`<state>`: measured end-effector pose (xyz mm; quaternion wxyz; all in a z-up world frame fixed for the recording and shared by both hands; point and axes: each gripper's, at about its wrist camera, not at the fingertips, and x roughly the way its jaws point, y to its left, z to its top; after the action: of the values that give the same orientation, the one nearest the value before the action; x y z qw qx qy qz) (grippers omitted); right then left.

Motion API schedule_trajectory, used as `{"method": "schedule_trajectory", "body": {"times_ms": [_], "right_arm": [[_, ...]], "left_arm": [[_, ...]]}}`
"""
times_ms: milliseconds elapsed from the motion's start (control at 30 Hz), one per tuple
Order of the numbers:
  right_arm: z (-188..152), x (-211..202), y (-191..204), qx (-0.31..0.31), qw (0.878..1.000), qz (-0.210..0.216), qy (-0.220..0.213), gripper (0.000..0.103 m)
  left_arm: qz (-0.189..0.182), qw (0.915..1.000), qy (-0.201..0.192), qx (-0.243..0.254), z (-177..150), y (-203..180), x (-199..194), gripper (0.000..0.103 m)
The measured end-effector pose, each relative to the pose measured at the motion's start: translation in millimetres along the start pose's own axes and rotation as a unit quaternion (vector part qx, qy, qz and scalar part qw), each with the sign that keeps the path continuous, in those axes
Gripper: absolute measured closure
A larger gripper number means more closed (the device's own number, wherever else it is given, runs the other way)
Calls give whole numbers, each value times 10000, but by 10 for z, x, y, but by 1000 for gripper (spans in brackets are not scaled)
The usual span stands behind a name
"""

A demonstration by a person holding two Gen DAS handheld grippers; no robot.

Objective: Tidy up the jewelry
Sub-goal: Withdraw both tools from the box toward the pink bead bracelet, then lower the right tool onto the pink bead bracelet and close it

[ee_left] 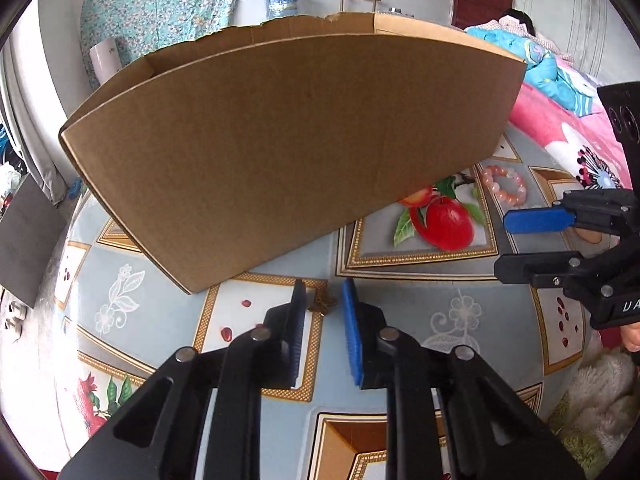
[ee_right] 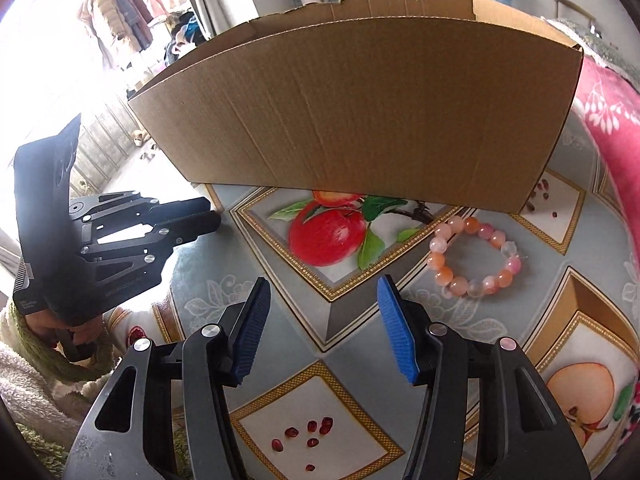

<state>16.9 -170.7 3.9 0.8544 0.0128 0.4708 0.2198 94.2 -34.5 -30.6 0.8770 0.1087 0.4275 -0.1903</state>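
- Left tongs (ee_left: 325, 304): pitched steeply down over the desk (ee_left: 400, 304), tips close above the patterned cloth, narrowly parted.
- Between those tips: small gold-coloured piece (ee_left: 322, 306), lying on the desk, close against the black pad, with a sliver of gap beside the blue pad; not pinched. Too small to identify in shape or kind.
- Right tongs (ee_right: 324, 284): likewise angled down, spread wide, nothing between the pads; only printed cloth below.
- At the lower left of the right wrist view: hand (ee_right: 80, 328) in a fuzzy sleeve, gripping the handle of the left tool; fingers partly hidden by the tool body.
- Beyond and to the right of the blue pad of the right tongs: bead bracelet (ee_right: 474, 258), pink, orange and clear beads, flat on the desk, apart from both tongs, just in front of the box.
- Behind the bracelet: cardboard box (ee_right: 360, 100), upright on the desk, open top, torn rear edge. Interior blocked by the near wall; contents impossible to tell.
- Farthest right: bed (ee_left: 560, 120) with pink floral cover, cut off by the frame edge.
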Motion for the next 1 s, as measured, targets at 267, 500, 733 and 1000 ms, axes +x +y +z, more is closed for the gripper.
{"method": "schedule_trajectory", "body": {"times_ms": [267, 500, 733, 1000], "right_arm": [[-21, -80, -108, 119, 9999, -2, -41, 51], [-62, -200, -194, 191, 9997, -102, -110, 51], [-33, -422, -337, 208, 9986, -364, -331, 51], [51, -414, -450, 136, 9972, -688, -262, 53]], "left_arm": [[-8, 9997, 42, 235, 12, -90, 31, 95], [55, 9996, 13, 291, -5, -112, 38, 96], [13, 9997, -1, 243, -21, -110, 25, 97], [-46, 9998, -48, 169, -44, -103, -27, 97]]}}
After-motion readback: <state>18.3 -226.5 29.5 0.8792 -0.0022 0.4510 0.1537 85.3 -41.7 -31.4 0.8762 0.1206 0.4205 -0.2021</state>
